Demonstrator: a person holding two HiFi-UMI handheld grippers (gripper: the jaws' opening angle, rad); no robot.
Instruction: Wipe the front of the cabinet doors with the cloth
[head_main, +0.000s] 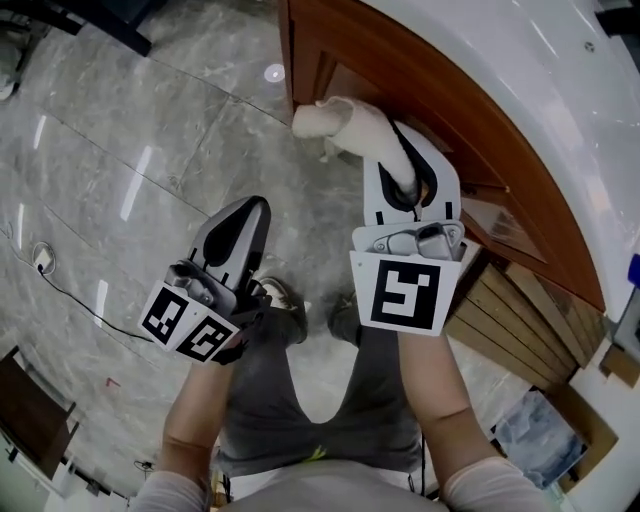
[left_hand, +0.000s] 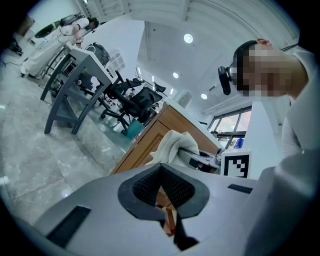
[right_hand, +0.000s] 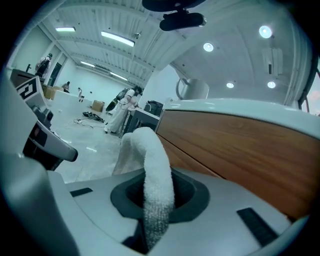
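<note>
Cloth (head_main: 345, 125): soft, light, likely limp; bunched fold clamped in the closed right claw (head_main: 405, 165), just beside cabinet door (head_main: 420, 95). Left claw (head_main: 245, 215): closed, empty, farther from door

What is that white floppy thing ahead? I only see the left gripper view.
Observer: The cloth. The right gripper view shows the right gripper shut on it.
Operator: Is it wiping yet?
Observer: The head view shows it by the corner of the cabinet door; contact is unclear.
Operator: Where's my gripper?
Observer: The left gripper, shut and empty, is over the floor near the person's shoes.
</note>
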